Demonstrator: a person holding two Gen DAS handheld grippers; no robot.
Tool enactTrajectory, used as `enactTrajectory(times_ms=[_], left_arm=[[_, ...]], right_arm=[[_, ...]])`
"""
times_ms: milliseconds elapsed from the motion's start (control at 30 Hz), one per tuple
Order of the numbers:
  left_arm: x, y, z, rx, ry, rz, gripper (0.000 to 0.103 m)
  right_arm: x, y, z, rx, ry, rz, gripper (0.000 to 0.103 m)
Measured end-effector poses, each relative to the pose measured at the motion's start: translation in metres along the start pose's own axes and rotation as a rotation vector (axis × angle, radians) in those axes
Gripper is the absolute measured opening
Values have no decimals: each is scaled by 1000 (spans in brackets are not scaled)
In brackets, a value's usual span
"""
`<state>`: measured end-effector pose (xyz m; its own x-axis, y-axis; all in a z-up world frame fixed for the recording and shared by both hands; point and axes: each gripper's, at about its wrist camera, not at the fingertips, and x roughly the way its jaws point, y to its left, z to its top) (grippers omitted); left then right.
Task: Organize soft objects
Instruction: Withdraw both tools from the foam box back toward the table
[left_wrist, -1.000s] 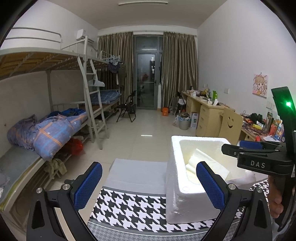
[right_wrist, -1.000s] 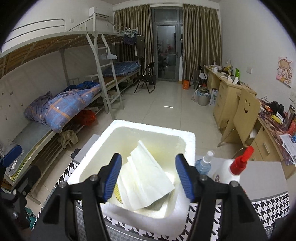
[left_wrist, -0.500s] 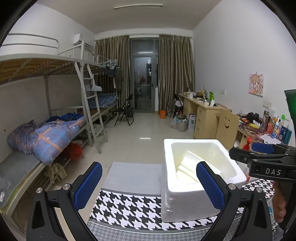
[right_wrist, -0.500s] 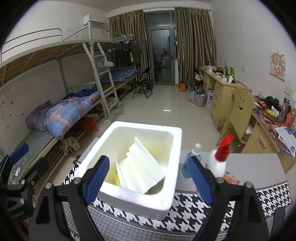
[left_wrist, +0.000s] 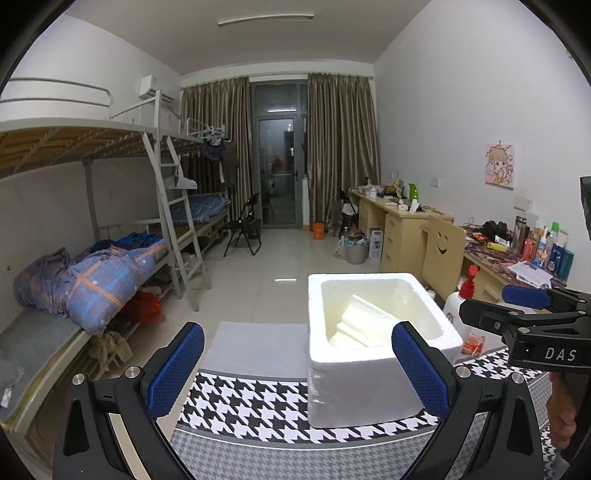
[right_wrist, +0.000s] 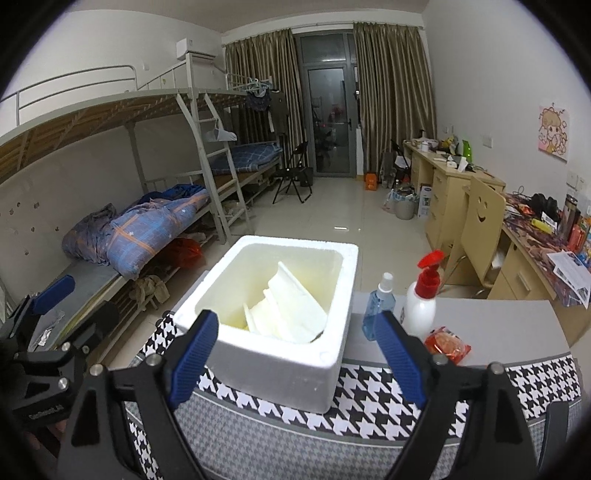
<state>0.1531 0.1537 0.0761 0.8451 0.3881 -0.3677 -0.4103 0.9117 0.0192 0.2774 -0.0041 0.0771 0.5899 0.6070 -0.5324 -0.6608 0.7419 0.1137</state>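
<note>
A: Where are the soft things kept at this moment?

B: White foam sheets (right_wrist: 291, 310) are seen lying loosely, leaning on one another, inside the foam box (right_wrist: 280, 365), which stands on the houndstooth-covered tabletop (right_wrist: 373, 402). A yellow item is just visible under them.

A: And the tools?

B: The right tool (right_wrist: 297, 354) is held wide open and empty in front of the near wall of the box; its jaws have just been opening, with nothing between them. The left tool (left_wrist: 295, 365) is also spread open and empty, left of the box.

A: How are the sheets judged to handle?

B: They are expected to be very light, bendy and easily creased or snapped. A free upper edge is best pinched gently. The box itself is likely to slide if nudged.
</note>
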Motion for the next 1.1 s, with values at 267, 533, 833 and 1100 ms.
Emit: enactTrajectory(times_ms=[267, 533, 833, 1100], left_arm=[[-13, -6, -6, 3, -2, -1, 102], [-25, -10, -13, -8, -6, -17, 102], [-38, -17, -18, 0, -18, -39, 102], [-50, -26, -28, 2, -19, -72, 102]], right_arm=[[-26, -1, -10, -13, -46, -6, 90], [-42, -6, -21, -1, -59, -5, 90], [-59, -8, -33, -4, -79, -23, 90], [-78, -11, -45, -3, -110, -37, 90]])
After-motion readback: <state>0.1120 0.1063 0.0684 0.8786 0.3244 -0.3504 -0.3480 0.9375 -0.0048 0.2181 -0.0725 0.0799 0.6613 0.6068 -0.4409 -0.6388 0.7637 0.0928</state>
